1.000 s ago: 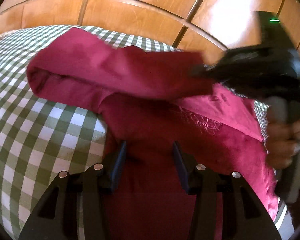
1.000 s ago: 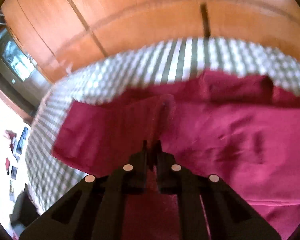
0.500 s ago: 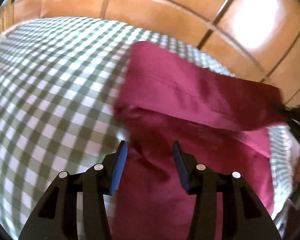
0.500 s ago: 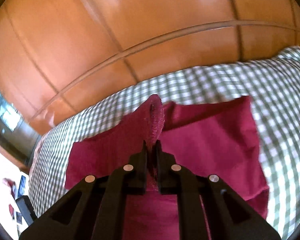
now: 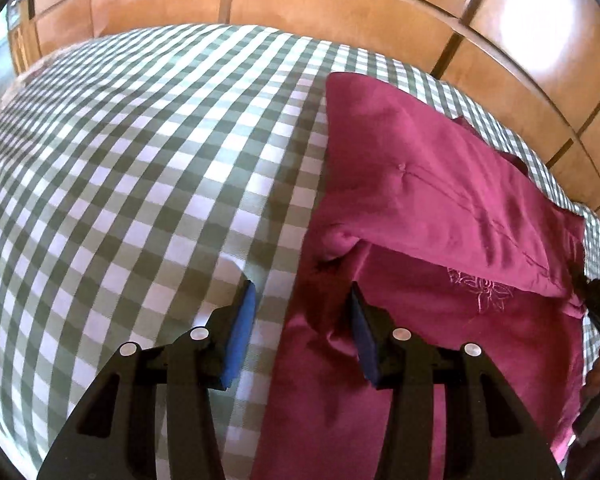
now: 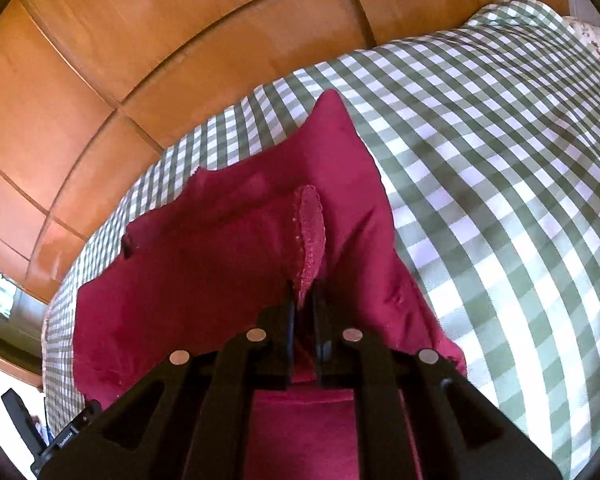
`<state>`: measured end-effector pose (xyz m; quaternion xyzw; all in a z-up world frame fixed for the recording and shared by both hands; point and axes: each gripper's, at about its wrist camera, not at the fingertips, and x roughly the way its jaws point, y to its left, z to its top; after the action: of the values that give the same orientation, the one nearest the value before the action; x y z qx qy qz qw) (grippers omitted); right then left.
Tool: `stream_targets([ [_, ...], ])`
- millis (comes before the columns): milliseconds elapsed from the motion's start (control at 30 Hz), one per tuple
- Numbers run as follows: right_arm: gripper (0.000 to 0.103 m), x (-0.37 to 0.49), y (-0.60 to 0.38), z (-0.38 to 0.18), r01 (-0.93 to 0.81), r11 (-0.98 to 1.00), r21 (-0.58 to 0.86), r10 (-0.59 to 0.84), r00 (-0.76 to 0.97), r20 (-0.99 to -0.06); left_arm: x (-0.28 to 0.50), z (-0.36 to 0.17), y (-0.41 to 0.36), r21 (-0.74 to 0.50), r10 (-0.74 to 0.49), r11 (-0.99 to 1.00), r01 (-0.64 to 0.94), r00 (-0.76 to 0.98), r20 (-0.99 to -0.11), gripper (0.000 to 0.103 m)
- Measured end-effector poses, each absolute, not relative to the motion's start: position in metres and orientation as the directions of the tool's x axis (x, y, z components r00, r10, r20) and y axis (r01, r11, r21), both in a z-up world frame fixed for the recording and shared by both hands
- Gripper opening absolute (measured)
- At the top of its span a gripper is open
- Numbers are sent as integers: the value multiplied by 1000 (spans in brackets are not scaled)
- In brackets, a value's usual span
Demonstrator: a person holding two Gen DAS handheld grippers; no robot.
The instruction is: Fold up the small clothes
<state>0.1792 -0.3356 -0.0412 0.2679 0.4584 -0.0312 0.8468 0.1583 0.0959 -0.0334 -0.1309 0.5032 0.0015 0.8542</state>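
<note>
Magenta garment (image 5: 440, 216) lies folded over on the green-checked bedspread (image 5: 140, 160), at 3 o'clock from your left gripper (image 5: 302, 304), whose jaws stand apart, gripping nothing. Your right gripper (image 6: 303, 294), jaws just eased slightly, still pinches the garment's hem.

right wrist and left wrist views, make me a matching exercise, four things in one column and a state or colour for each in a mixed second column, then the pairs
Things
1. left claw
2. right claw
3. garment
4. bed cover

States or colours
A. green and white checks
B. jaws nearly together, a stitched fabric edge between them
C. dark pink, one flap folded over the rest
D. jaws apart, pads pressing on nothing

Pairs: 1-D, 2-B, 3-C, 4-A
</note>
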Motion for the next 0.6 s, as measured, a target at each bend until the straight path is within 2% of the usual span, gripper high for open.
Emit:
stream_targets([
  [67, 15, 176, -337, -34, 297, 857, 421, 184, 587, -788, 154, -27, 106, -279, -172, 948, -151, 494, -852, 46],
  [133, 26, 169, -336, -18, 277, 874, 399, 156, 618, -771, 151, -15, 118, -340, -218, 929, -147, 524, -823, 46],
  [167, 37, 166, -335, -10, 266, 878, 398, 154, 630, -761, 152, -9, 122, -364, -239, 921, -137, 539, -808, 46],
  [200, 40, 162, -330, -1, 244, 885, 396, 156, 646, -747, 154, -2, 129, -393, -262, 911, -127, 558, -788, 46],
  [300, 44, 160, -307, 11, 174, 914, 367, 169, 660, -732, 170, 11, 142, -448, -301, 885, -124, 583, -755, 46],
  [367, 46, 163, -292, 10, 140, 927, 349, 180, 649, -739, 187, 11, 147, -486, -332, 863, -137, 570, -751, 59],
  [467, 57, 169, -274, 2, 116, 949, 292, 158, 627, -763, 219, -3, 147, -560, -420, 815, -148, 515, -747, 59],
  [600, 58, 180, -272, -7, 139, 956, 257, 124, 603, -788, 253, -21, 132, -591, -471, 792, -156, 459, -753, 59],
])
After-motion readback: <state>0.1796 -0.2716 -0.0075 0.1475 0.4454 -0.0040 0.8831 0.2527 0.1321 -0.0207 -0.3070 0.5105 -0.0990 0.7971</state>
